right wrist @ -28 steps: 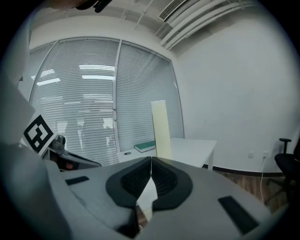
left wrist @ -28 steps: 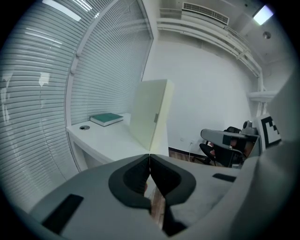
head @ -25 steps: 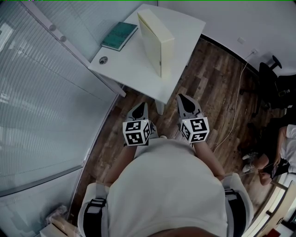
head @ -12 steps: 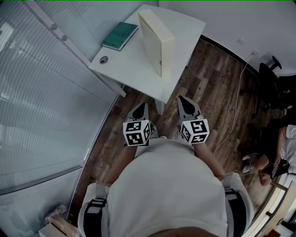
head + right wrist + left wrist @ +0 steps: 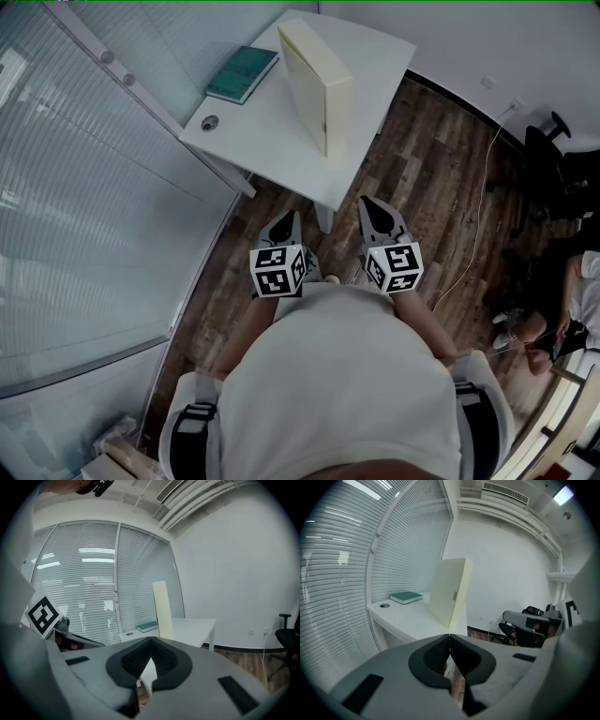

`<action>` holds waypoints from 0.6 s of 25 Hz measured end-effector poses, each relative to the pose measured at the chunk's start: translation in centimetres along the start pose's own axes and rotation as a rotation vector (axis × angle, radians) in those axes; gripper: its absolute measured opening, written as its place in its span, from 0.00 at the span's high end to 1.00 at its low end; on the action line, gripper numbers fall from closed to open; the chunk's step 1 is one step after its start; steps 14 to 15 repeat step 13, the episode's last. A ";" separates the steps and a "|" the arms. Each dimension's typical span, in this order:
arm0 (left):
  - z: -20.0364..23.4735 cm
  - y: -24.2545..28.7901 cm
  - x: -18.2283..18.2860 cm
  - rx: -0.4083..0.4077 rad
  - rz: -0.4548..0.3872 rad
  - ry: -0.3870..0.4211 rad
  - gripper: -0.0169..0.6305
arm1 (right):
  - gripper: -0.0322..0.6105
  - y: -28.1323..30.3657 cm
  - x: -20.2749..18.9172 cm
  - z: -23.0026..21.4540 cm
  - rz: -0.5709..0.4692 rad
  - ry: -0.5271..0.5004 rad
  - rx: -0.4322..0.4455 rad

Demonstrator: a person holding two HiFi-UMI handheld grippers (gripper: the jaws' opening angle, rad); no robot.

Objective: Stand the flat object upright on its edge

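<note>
A flat cream-coloured box (image 5: 317, 82) stands upright on its edge on the white table (image 5: 272, 141); it also shows in the left gripper view as the cream box (image 5: 449, 591) and in the right gripper view as a narrow cream box (image 5: 162, 609). Both grippers hang near the person's body, well short of the table. My left gripper (image 5: 284, 223) is shut with nothing in it, its jaws meeting tip to tip (image 5: 449, 639). My right gripper (image 5: 375, 208) is shut and empty too (image 5: 151, 641).
A green book (image 5: 243, 72) lies flat at the table's far left, a round cable hole (image 5: 209, 121) near it. Window blinds (image 5: 84, 187) run along the left. A white cable (image 5: 478, 216) trails over the wooden floor; an office chair (image 5: 553, 159) and a seated person (image 5: 572, 309) are at the right.
</note>
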State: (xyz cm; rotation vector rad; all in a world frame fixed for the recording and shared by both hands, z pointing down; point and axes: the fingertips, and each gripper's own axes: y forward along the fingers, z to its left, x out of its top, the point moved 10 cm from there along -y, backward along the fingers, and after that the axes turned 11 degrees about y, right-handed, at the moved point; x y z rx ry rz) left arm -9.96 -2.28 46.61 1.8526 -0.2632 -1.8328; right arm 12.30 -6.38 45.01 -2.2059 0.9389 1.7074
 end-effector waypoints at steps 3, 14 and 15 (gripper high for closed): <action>0.0 -0.1 0.0 0.001 0.000 -0.002 0.94 | 0.92 -0.1 -0.1 0.0 0.003 0.002 0.000; 0.2 -0.2 -0.1 0.001 0.008 -0.008 0.94 | 0.92 0.2 -0.1 0.3 -0.002 0.002 0.001; 0.2 -0.2 -0.1 0.001 0.008 -0.008 0.94 | 0.92 0.2 -0.1 0.3 -0.002 0.002 0.001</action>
